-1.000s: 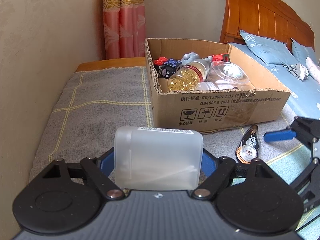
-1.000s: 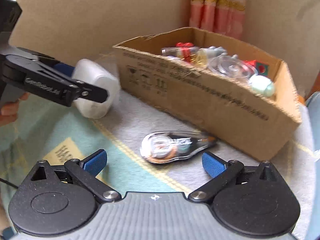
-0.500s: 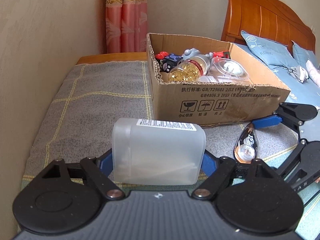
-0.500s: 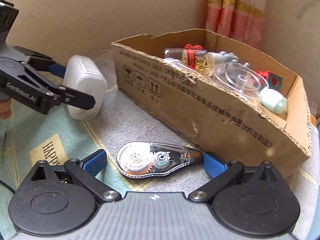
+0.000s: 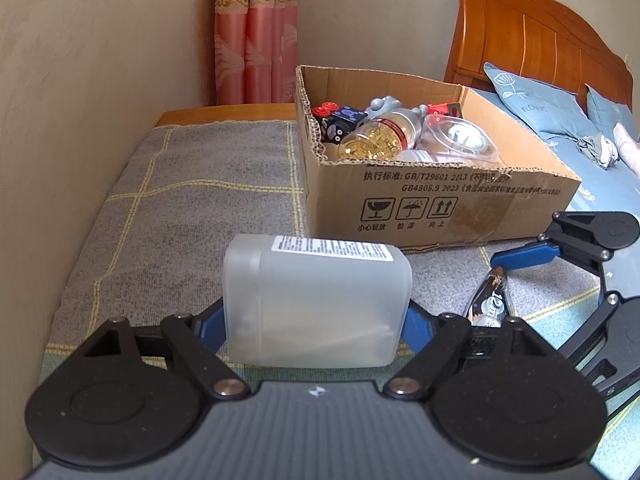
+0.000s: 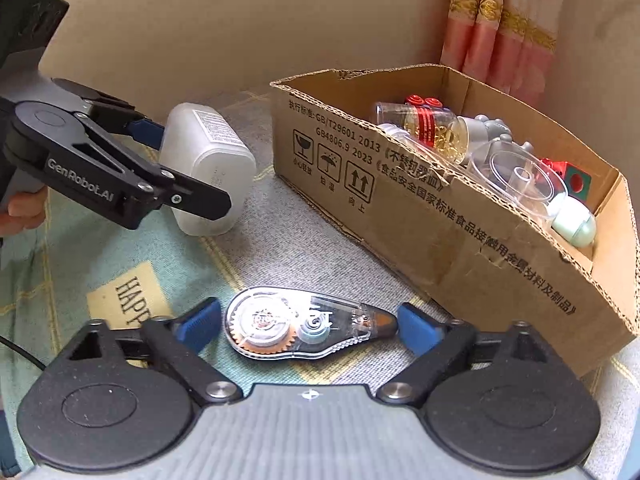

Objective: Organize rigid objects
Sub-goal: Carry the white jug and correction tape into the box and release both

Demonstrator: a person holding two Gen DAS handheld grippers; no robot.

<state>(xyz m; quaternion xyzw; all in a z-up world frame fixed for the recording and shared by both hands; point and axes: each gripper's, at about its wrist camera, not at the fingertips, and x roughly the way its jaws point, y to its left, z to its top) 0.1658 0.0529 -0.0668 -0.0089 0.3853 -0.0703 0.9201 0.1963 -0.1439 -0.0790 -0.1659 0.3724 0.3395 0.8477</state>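
My left gripper [image 5: 316,320] is shut on a frosted white plastic box [image 5: 316,300] with a label strip, held above the blanket; it also shows in the right wrist view [image 6: 208,172]. My right gripper [image 6: 308,320] is open, its blue fingers on either side of a clear correction tape dispenser [image 6: 304,326] lying on the blanket; the tips are close to its ends. The dispenser also shows in the left wrist view [image 5: 490,300]. A cardboard box [image 5: 440,196] holds a capsule bottle [image 5: 380,136], a clear lid, dice and toys.
A grey checked blanket [image 5: 180,208] covers the bed. The wall runs along the left, a pink curtain [image 5: 252,32] stands behind. A wooden headboard [image 5: 532,40] and blue pillows lie at the right.
My right gripper has moved down and forward, so the tape dispenser now lies between its fingers. My left gripper has lifted the frosted box slightly and drawn back from the cardboard box.
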